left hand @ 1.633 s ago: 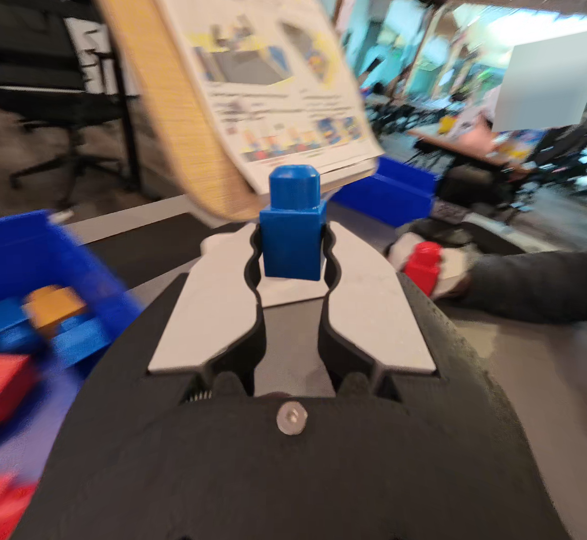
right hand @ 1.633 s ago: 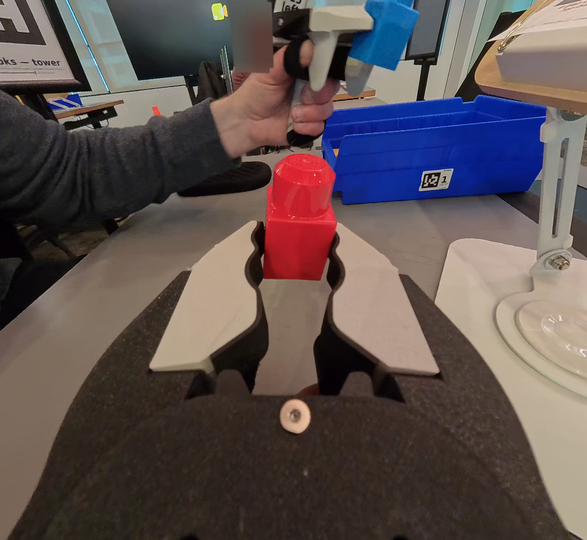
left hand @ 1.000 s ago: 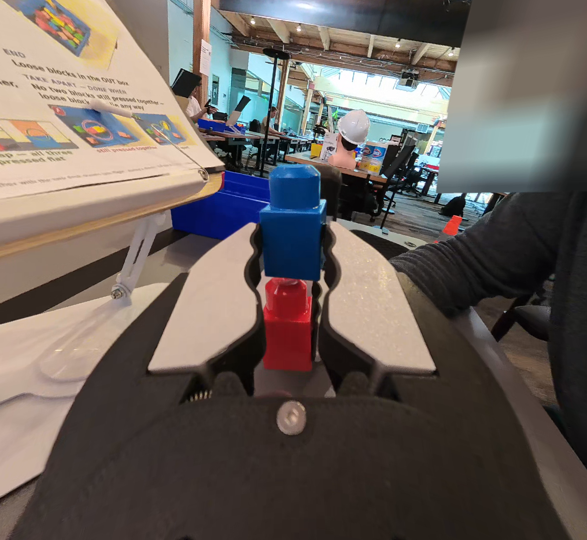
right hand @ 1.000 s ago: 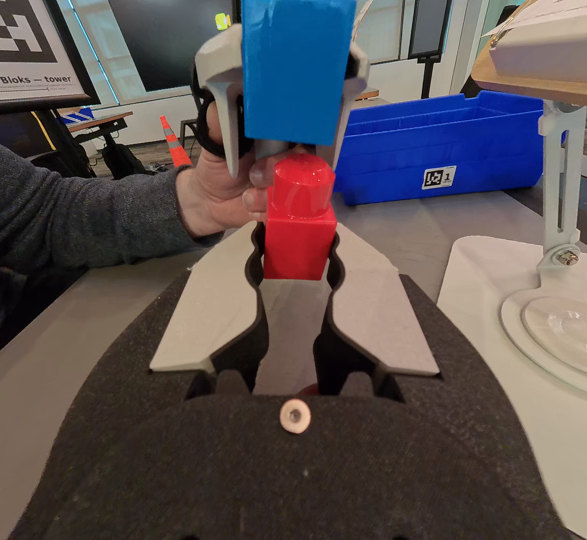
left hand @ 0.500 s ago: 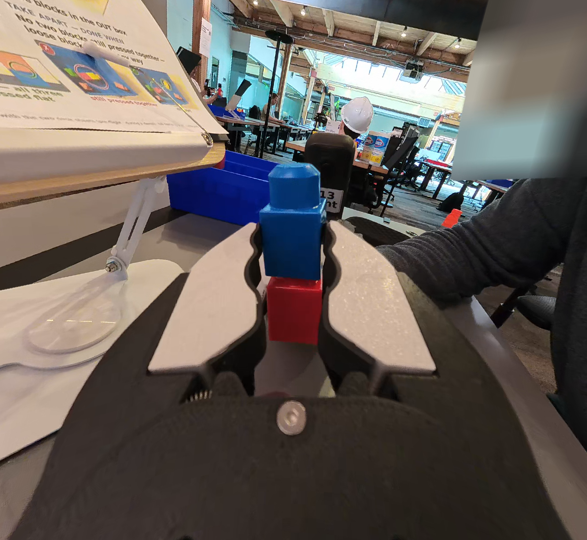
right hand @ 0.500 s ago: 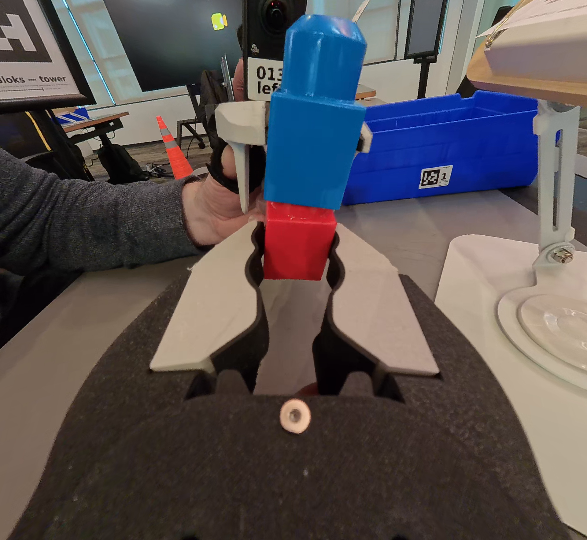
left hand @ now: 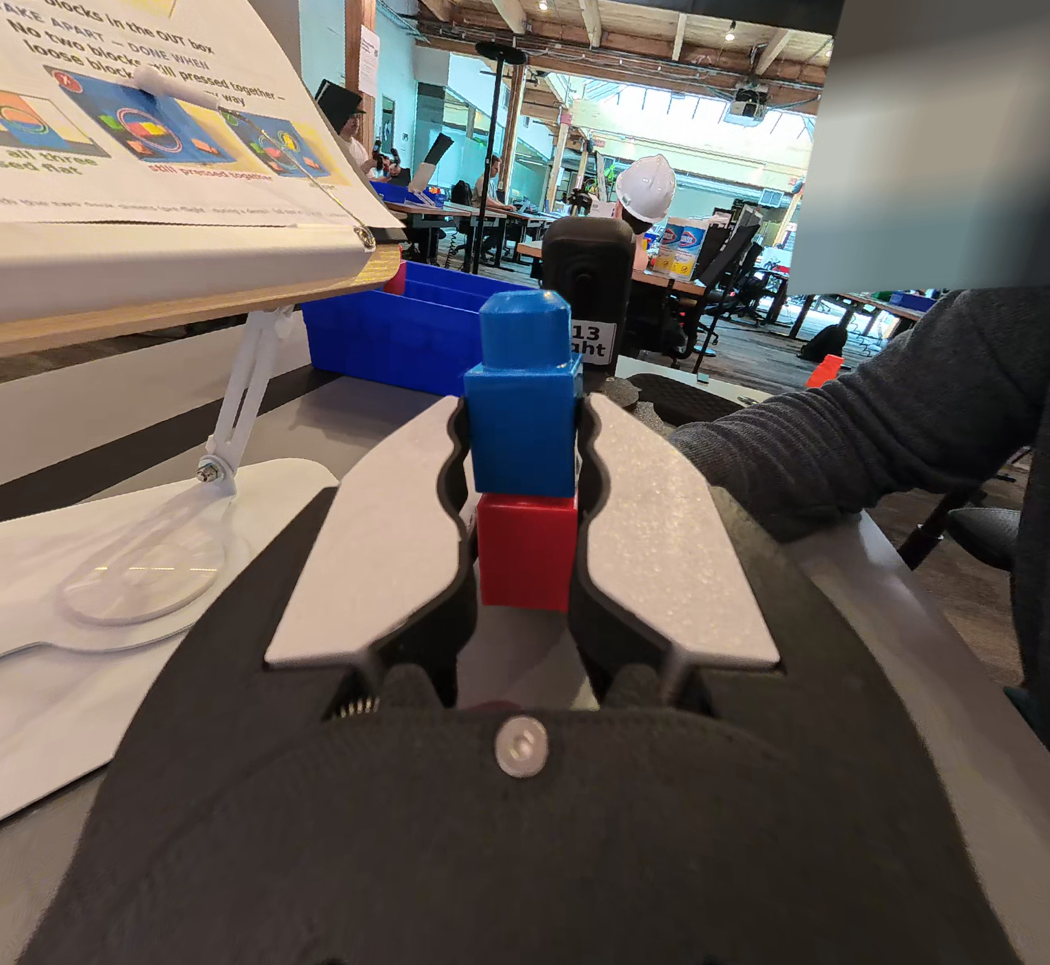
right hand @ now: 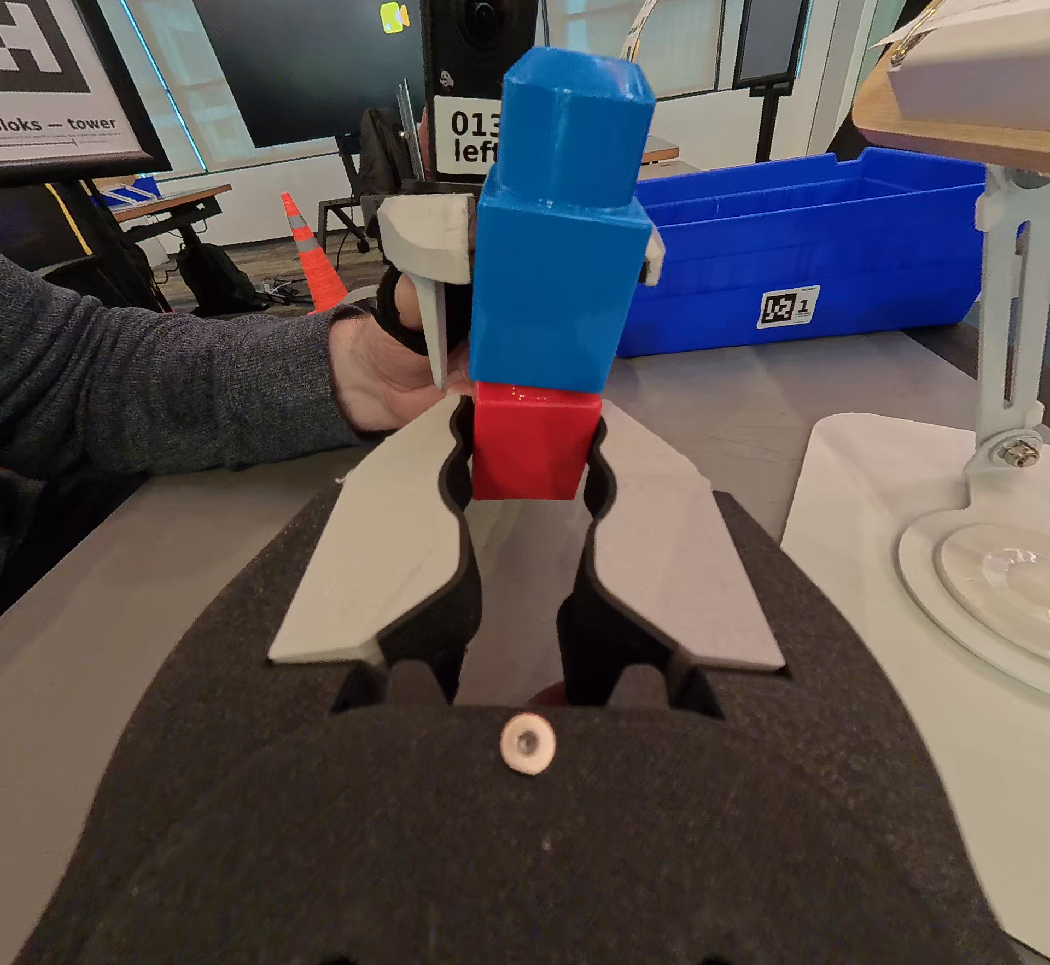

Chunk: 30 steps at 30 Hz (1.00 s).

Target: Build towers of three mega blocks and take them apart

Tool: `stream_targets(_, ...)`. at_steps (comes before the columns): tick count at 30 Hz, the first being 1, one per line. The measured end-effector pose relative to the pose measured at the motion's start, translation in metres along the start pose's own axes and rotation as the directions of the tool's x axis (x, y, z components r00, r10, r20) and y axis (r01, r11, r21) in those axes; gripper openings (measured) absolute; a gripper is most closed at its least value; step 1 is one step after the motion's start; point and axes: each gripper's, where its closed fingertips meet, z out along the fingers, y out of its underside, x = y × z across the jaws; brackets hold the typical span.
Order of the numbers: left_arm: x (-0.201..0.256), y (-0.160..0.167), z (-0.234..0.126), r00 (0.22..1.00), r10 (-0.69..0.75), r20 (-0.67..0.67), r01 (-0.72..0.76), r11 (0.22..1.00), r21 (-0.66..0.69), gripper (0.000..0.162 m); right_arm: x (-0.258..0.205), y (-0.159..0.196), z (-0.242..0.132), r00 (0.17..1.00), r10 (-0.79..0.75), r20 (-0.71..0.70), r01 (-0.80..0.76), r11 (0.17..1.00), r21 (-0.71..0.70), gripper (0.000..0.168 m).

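A blue block (left hand: 523,426) sits pressed on top of a red block (left hand: 525,554), held above the grey table. My left gripper (left hand: 521,443) is shut on the blue block. My right gripper (right hand: 531,443) is shut on the red block (right hand: 531,446), with the blue block (right hand: 559,279) stacked above it. The two grippers face each other across the stack. The left gripper's white fingers (right hand: 426,245) show behind the blue block in the right wrist view. The red block's stud is hidden inside the blue block.
A blue bin (right hand: 807,250) stands on the table behind the stack. Another blue bin (left hand: 392,330) shows in the left wrist view. A white stand base (right hand: 909,540) with a tilted instruction board (left hand: 170,142) is beside the stack. A person's grey sleeves (right hand: 142,369) reach in. There is about 5 cm between the tips of the two grippers.
The left gripper brought the blue block over from the left and pushed it down onto the red block's stud. The two blocks are now joined; the right gripper held the red block still.
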Motion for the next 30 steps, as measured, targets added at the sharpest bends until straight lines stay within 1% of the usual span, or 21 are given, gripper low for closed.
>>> stream_targets(13, -0.0011, 0.0026, 0.0002, 1.0, 0.012, 0.021, -0.012, 1.0, 0.007, 0.036, 0.0012, 0.0014, 0.0003, 1.0, 0.005, -0.006, -0.005, 1.0, -0.01, 0.036)
stream_targets(27, -0.0028, 0.0067, -0.0002, 0.998, 0.05, 0.043, -0.049, 0.999, -0.02, 0.036, 0.0028, 0.0033, 0.0006, 1.0, 0.02, -0.007, -0.02, 1.0, -0.024, 0.036)
stream_targets(30, -0.0029, 0.008, -0.0008, 0.997, 0.067, 0.045, -0.065, 0.997, -0.047, 0.036, 0.0027, 0.0039, 0.0009, 1.0, 0.02, -0.006, -0.02, 0.999, -0.029, 0.036)
